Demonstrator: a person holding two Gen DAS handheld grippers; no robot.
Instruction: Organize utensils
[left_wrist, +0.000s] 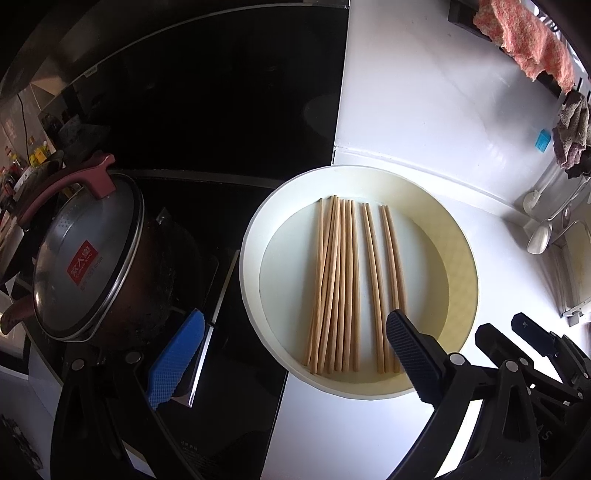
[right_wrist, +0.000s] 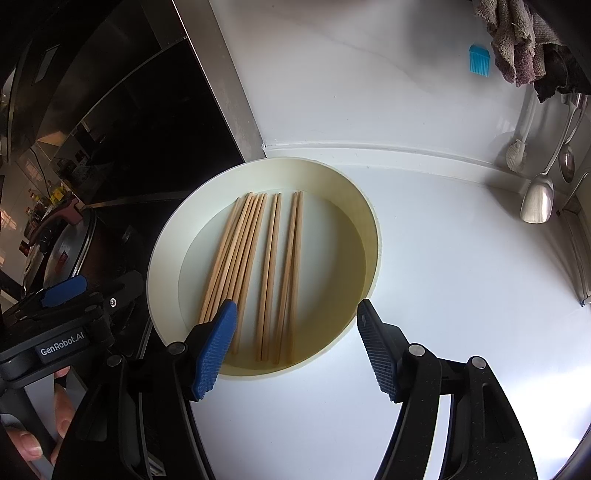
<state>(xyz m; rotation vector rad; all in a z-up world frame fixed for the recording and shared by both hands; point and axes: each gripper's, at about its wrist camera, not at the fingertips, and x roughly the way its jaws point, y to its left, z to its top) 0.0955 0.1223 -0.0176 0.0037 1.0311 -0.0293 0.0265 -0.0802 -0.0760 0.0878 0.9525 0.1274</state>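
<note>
"GenRobot.AI" label on left gripper (right_wrist: 64, 291)

A white countertop (right_wrist: 443, 295) is seen in bright light, and it is joined to a white wall (right_wrist: 351, 74) by a rounded edge. On the left a black glass cooktop (left_wrist: 236, 332) is set, with a dark shiny panel (left_wrist: 203, 92) behind it. A lidded pot (left_wrist: 88, 258) is placed on the cooktop. Cloths (left_wrist: 528, 44) are hung at the upper right, and ladles (right_wrist: 539, 195) are hung below them. Bottles (left_wrist: 37, 151) are visible far left, only small.
</note>
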